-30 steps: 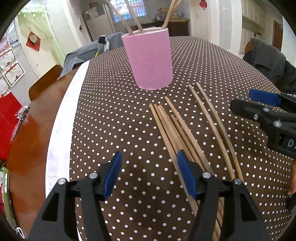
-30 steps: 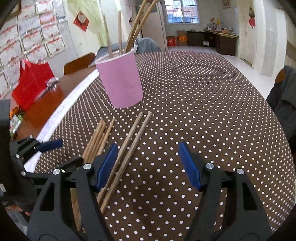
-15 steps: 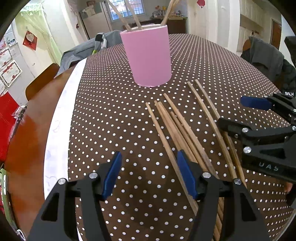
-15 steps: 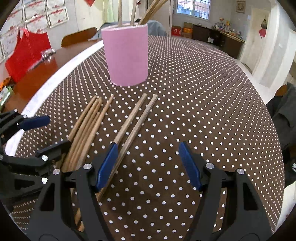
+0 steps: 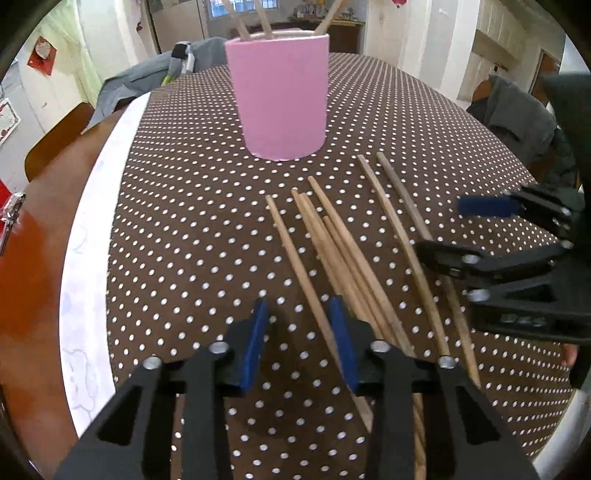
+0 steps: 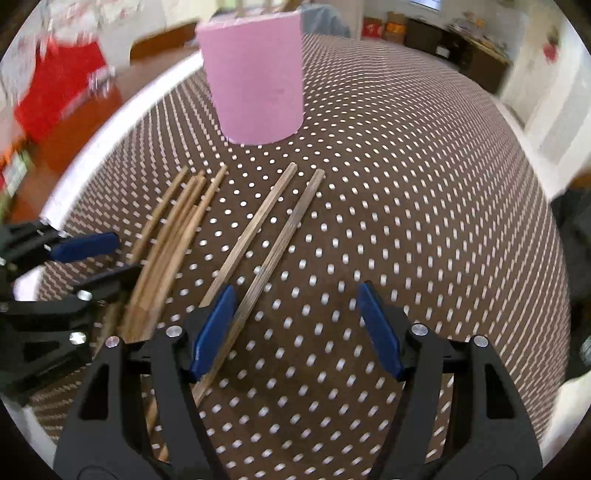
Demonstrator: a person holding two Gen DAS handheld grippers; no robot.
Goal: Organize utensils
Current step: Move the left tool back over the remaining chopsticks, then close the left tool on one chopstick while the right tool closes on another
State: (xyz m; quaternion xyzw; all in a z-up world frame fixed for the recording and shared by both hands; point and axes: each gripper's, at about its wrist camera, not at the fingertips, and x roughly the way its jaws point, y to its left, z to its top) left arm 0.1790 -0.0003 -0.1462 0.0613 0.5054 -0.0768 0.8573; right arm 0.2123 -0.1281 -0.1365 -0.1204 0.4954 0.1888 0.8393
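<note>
At the six o'clock edge of the left wrist view, the left gripper (image 5: 299, 339) hangs low over the brown white-dotted tablecloth (image 5: 192, 221), its blue-padded fingers (image 5: 255, 343) drawn to a narrow gap; a single pale wooden chopstick (image 5: 291, 251) runs between them, though whether the pads touch it cannot be told. Just toward three o'clock of that stick lies a tight bundle of light wooden chopsticks (image 5: 340, 243), then a separate pair of darker, thinner chopsticks (image 5: 402, 229) beside it, all pointing toward twelve o'clock. At three o'clock the right gripper (image 5: 454, 229) reaches in over that darker pair.

Down at six o'clock in the right wrist view, the right gripper (image 6: 295, 325) stands with its jaws spread wide, holding nothing; the darker pair (image 6: 266, 236) passes by its left pad, and the light bundle (image 6: 173, 229) lies toward nine o'clock, near the left gripper (image 6: 99, 258).

Farther off, at twelve o'clock, stands the upright pink cylindrical holder (image 5: 280, 96), apart from the loose sticks, with several wooden chopsticks (image 5: 264, 18) rising from its mouth.
</note>
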